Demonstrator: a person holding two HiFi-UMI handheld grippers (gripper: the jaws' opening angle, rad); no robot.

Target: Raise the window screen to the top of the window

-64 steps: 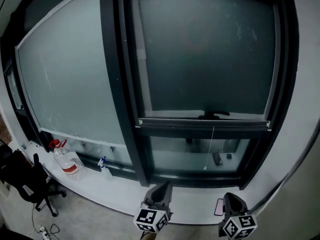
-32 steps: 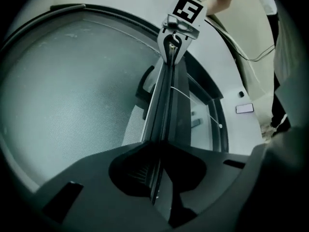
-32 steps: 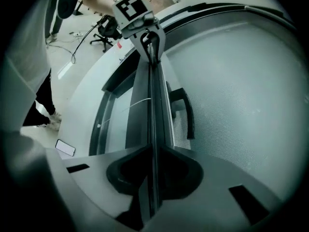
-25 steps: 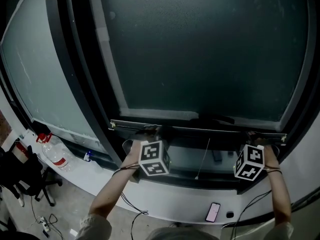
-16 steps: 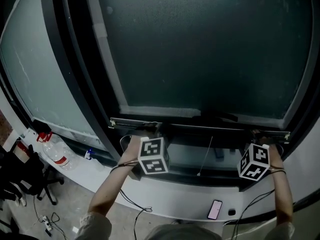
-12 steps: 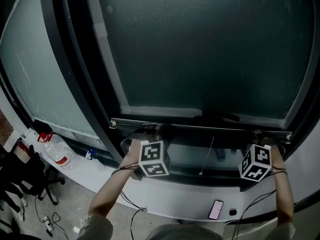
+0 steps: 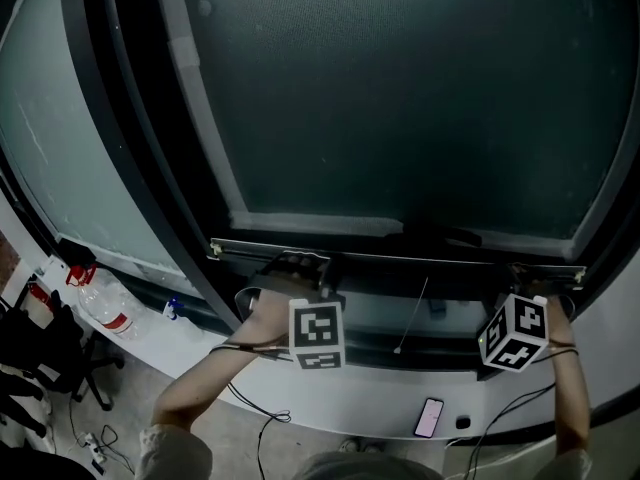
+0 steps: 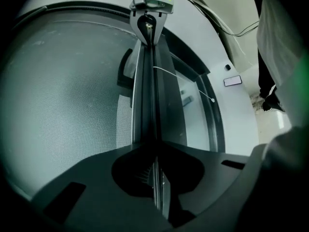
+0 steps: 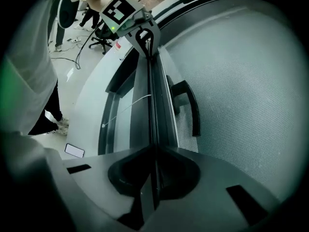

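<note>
The window screen (image 7: 400, 98) covers most of the window — its bottom bar (image 7: 400, 252) sits low, just above the lower pane (image 7: 385, 316). My left gripper (image 7: 298, 265) is closing its jaws on this bar near the left end, with the thin edge between them. My right gripper (image 7: 532, 280) is clenched on the right end.

Field notes, rig only. The left gripper (image 7: 297, 265) and right gripper (image 7: 530, 274) have matte dark-grey moulded jaws with rectangular slots. Each carries a white cube with black square markers (image 7: 317, 334) and a small green light beside it. The left jaws are closing, with the dark metal screen rail (image 8: 153, 105) between them. I see thin black cables (image 7: 258, 409) trailing toward 6 o'clock. There is a pale short sleeve (image 7: 172, 450) at 7 o'clock.
</note>
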